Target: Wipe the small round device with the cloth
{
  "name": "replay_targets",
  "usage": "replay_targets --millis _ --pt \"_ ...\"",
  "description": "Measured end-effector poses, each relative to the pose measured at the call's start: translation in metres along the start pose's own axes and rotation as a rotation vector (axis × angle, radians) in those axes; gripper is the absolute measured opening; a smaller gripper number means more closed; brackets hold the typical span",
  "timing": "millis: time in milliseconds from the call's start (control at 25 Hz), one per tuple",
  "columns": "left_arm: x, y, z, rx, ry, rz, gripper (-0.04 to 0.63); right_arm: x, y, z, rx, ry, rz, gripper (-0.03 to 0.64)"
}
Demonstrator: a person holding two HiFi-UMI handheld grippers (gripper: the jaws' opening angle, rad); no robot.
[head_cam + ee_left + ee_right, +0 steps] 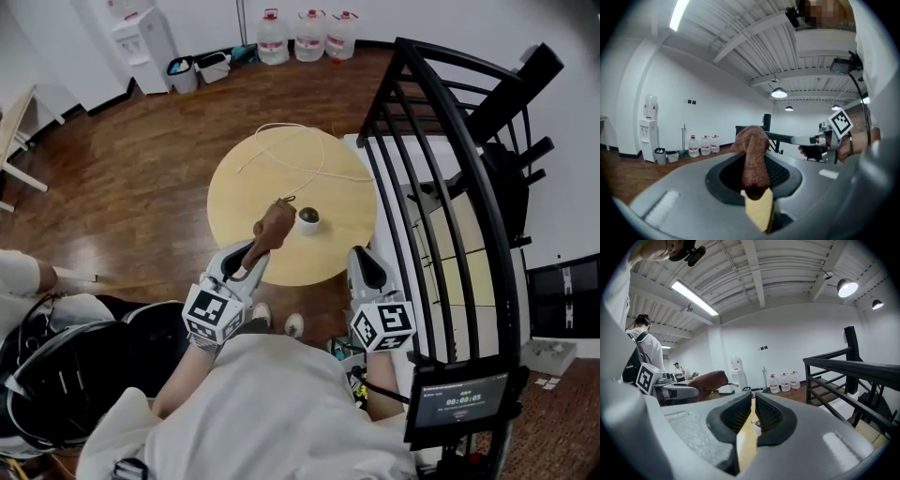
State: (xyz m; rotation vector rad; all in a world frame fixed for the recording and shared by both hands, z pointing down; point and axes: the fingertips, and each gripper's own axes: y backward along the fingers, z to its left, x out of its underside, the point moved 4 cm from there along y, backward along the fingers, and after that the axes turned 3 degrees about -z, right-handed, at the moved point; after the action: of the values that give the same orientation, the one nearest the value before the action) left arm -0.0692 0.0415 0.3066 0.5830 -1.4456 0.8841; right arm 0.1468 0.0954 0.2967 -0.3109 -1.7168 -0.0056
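L gripper (253, 253) is clenched on the brown cloth (273, 226), pinched at one end w/ the rest sticking out past the tips. R gripper (365, 269) is closed w/ nothing in it, at the near-right edge of the round tabletop (244, 187). The small round device (308, 219) sits near the tabletop's middle, a bit toward my edge, w/ the cloth end just beside it on the left.

I reckon wiping hasn't begun. To do it well: lay the loose end flat on the device top, use light pressure and short strokes, maybe steady it w/ the R tips so it won't skid.

Writing: the screen (461, 398) shows digits too small to read, and the jugs (309, 36) have unreadable labels.
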Motion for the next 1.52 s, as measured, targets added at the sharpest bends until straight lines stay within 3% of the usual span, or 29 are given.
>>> replay_targets --millis 160,360,560,760,1000,1240,1400,1520 --pt "-0.005 -0.004 0.015 0.007 -0.036 0.01 0.101 0.0 -0.013 0.007 0.013 -0.009 0.019 0.042" --pt "-0.018 -0.021 0.032 0.093 -0.202 0.013 0.101 0.003 -0.033 0.016 0.052 0.05 0.07 0.11" --pt "-0.002 -0.042 0.049 0.159 -0.328 0.053 0.101 0.024 -0.054 0.017 0.087 0.13 0.142 0.146" --pt "0.033 -0.076 0.056 0.216 -0.317 0.124 0.101 0.048 -0.081 -0.002 0.087 0.061 0.183 0.176" --pt "0.056 -0.12 0.049 0.307 -0.393 0.209 0.101 0.083 -0.113 -0.02 0.061 0.113 0.265 0.207" --pt "0.089 -0.15 0.043 0.393 -0.401 0.303 0.101 0.13 -0.135 -0.028 -0.022 0.079 0.359 0.232" --pt "0.107 -0.161 0.039 0.453 -0.52 0.365 0.101 0.144 -0.147 -0.032 -0.034 0.105 0.398 0.233" --pt "0.115 -0.167 0.032 0.508 -0.554 0.388 0.101 0.155 -0.153 -0.031 -0.046 0.139 0.439 0.235"
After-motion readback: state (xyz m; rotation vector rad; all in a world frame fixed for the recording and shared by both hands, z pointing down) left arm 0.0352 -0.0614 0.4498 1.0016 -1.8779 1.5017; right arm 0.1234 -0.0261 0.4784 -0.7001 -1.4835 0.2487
